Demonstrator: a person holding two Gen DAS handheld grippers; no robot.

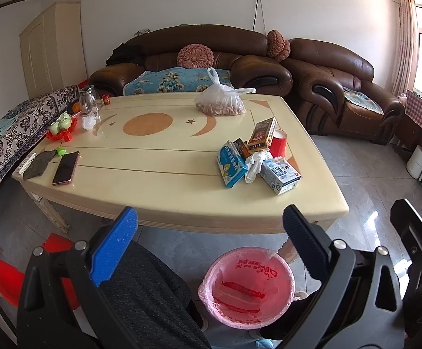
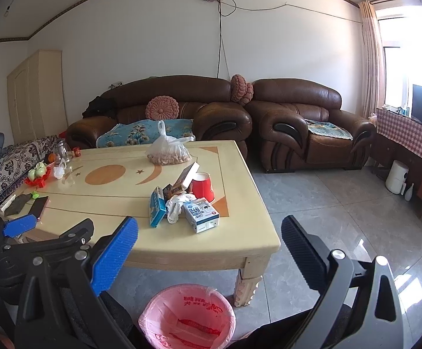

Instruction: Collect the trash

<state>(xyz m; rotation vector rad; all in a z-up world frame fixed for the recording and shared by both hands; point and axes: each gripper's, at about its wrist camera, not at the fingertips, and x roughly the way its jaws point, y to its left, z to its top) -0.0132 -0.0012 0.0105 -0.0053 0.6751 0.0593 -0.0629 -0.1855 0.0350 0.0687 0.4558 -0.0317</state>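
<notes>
both grippers (image 1: 209, 241) (image 2: 209, 250) wide open, empty, trash pile (image 1: 257, 157) on table (image 1: 158, 197)

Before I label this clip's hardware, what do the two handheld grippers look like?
Both look alike: the left gripper and right gripper each have a black frame with silver round fasteners. One finger carries a bright blue studded pad, the other a dark ribbed pad. No cables show. Dark grey fabric lies below.

Left claw (image 1: 211, 232) jaws wide apart, empty, held above pink-lined bin (image 1: 247, 286) on floor. Cartons, red cup (image 1: 278, 144), crumpled tissue (image 1: 256, 164) clustered near worktop (image 1: 152, 186) right edge.
</notes>
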